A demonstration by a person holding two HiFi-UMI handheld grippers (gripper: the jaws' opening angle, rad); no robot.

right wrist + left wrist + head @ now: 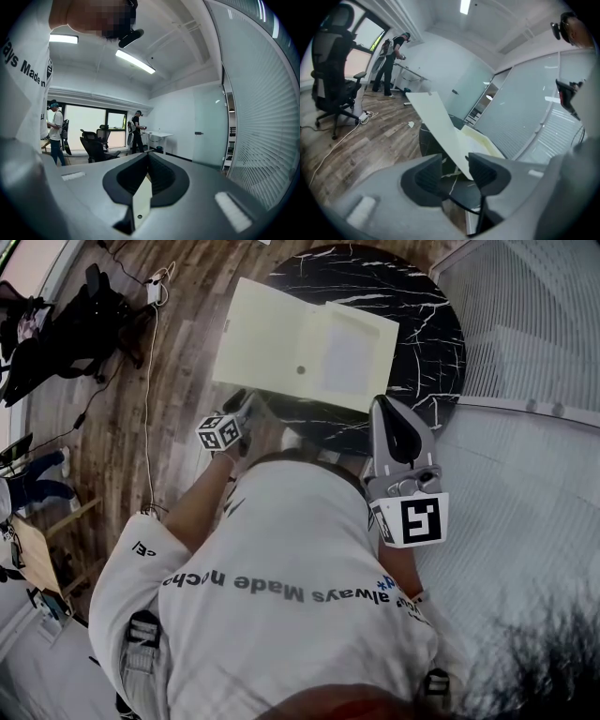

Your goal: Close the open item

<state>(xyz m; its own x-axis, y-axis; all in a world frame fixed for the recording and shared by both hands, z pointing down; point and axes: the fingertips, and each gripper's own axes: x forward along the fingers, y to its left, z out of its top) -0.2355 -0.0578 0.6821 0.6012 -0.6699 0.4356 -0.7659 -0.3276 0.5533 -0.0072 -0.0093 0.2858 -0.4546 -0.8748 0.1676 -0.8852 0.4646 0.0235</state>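
A flat pale-cream cardboard folder [281,334] lies open on the round black marble table [427,329]. It covers the table's near-left part, and its left portion reaches out past the table's left rim over the brown wooden floor [178,296]. The folder's broad cover carries a small round stud near its middle. In the left gripper view this cover [440,126] stands tilted, rising up and away to the left, while the shallow rimmed base lies flat on the marble to its right.

The left gripper [246,407] sits at the near-left edge of the folder, by the table's near rim. Its jaws are spread wide [454,171], and the lower corner of the tilted cover comes down between them, close to the right-hand pad, without being squeezed.

The right gripper [382,409] is at the folder's near-right corner, by the table's near-right rim. In its own view the jaws [146,173] are pressed together on a thin cream edge of the folder [142,201], seen end-on with a small dot low on it.

The person's white printed shirt [291,568] fills the lower part of the head view. A black office chair [333,79] stands on the wooden floor to the left, and white slatted blinds [525,334] run along the right side.
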